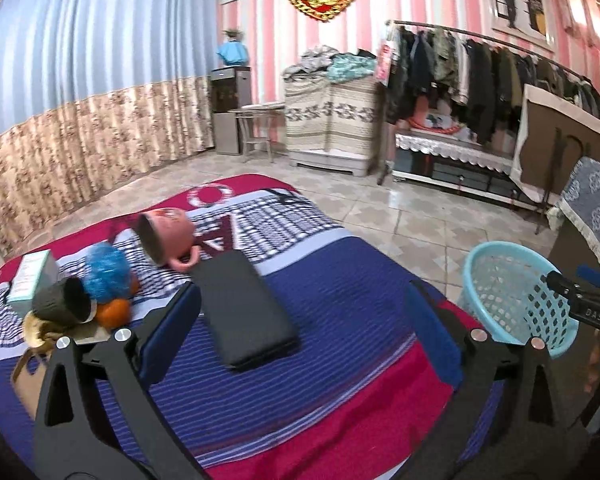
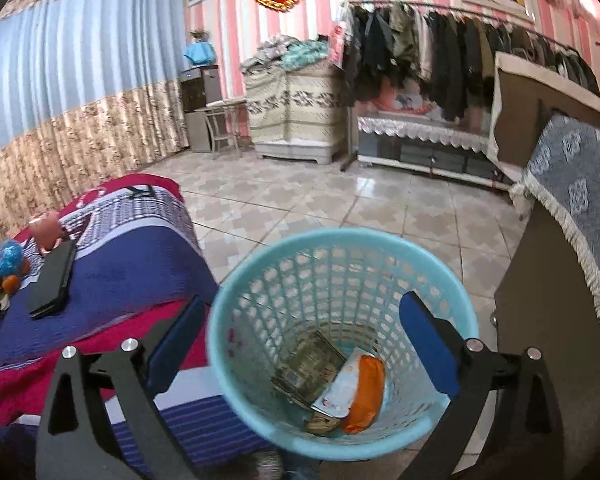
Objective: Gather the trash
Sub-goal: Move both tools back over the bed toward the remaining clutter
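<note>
Both tongs spread apart, empty: right tongs (image 2: 300,344) over the basket (image 2: 240,344), left tongs (image 1: 300,320) above the bed (image 1: 340,280). We should move left toward the clutter at the bed's left edge, taking only scraps.

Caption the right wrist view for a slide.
Open right claw poised over the turquoise basket, which holds an orange packet and other wrappers.

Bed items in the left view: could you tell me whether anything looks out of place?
Yes: the pink mug lies tipped on its side on the bedspread, mouth facing sideways, its handle touching the flat black case.
</note>
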A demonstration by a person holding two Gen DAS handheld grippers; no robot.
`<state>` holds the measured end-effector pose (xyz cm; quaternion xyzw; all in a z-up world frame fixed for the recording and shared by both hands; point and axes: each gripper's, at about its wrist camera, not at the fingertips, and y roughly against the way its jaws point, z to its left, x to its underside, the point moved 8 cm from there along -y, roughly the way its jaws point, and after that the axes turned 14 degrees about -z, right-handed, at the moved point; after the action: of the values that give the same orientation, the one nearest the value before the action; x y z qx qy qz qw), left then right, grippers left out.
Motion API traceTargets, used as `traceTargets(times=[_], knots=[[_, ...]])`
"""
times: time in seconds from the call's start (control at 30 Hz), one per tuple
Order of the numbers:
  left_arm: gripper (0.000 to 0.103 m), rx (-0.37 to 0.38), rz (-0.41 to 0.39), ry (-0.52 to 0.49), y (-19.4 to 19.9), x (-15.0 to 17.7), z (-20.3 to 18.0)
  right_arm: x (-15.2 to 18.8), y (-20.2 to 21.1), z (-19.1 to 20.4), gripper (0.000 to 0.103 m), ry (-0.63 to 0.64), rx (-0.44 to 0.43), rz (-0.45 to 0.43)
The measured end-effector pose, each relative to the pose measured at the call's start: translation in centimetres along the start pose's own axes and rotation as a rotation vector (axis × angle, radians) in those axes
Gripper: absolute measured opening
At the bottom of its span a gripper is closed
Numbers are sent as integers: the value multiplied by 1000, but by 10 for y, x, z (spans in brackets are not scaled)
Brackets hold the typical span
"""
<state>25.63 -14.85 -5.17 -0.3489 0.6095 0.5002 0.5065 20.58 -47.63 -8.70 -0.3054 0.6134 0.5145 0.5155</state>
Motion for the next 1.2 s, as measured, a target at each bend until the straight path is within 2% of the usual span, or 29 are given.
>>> traceTargets(times=[0.27, 0.6, 0.87, 1.03, 1.2], knots=[[97, -98, -15, 22, 32, -1, 60, -13, 20, 60, 96, 29, -112, -32], [97, -245, 0, 58, 73, 21, 141, -13, 33, 138, 96, 61, -237, -49], [97, -358, 11, 77, 92, 41, 202, 3, 38, 210, 98, 187, -331, -51], [97, -383, 82, 94, 94, 63, 236, 13, 41, 244, 98, 228, -401, -26], [97, -419, 108, 118, 101, 78, 265, 20, 36, 272, 98, 227, -442, 21]])
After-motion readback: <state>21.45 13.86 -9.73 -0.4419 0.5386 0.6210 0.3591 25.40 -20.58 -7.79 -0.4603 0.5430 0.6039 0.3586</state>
